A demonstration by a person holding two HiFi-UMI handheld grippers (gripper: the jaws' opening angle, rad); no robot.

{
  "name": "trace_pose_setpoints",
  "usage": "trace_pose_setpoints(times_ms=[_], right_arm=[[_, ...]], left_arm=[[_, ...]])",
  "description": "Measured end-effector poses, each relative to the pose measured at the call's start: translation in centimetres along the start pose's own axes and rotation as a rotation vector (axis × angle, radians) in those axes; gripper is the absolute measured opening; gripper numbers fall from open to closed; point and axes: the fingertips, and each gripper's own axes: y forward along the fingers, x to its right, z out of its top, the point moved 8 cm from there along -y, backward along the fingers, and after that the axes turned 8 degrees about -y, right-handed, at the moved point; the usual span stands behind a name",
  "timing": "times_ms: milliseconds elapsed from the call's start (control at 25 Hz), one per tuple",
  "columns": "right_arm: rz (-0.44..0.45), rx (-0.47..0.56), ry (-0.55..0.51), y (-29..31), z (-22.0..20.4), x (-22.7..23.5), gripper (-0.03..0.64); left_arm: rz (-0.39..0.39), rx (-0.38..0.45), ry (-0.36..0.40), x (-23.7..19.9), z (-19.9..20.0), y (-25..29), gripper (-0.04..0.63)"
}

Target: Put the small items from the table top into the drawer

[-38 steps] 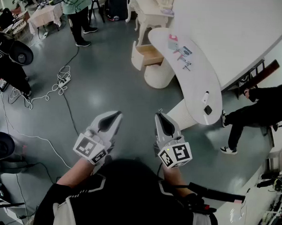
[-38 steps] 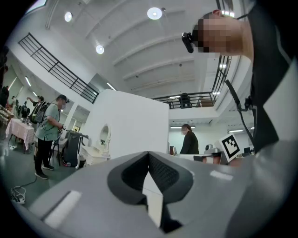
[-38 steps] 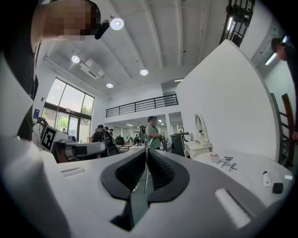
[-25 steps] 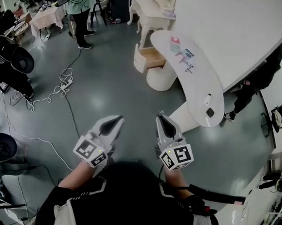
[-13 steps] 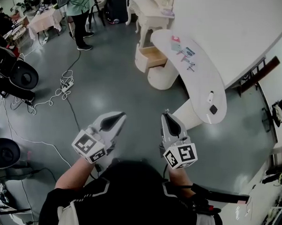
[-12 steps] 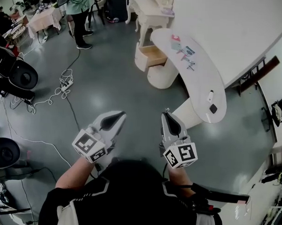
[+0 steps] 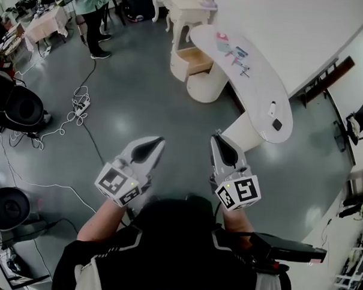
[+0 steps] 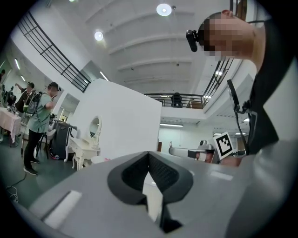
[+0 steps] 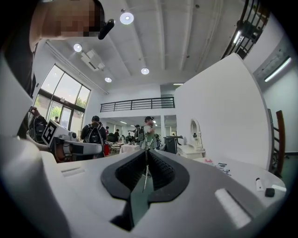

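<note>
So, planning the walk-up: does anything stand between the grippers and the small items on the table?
Nothing visible does. Only bare floor separates the left gripper and right gripper from the table; the cables lie off left.

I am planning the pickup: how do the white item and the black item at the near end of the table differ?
The white item is elongated; the black item is squarish and shorter. The black item lies nearer the end of the table than the white item. Both are small and rest on its top.
</note>
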Motion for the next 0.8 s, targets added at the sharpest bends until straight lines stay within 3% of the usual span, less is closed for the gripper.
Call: trace_pose_setpoints(times_ms=[360,800], right_arm=[[0.07,0.0,0.005,2.5,0.1,0.1,0.025],[0.117,0.02,0.042,8.1,-0.9,4.8,0.025]], left_arm=[[0.036,0.031,0.004,-2.2,0.5,0.8,0.0],[0.094,0.043,-0.002,-5.2,1.7,5.4,0.0]])
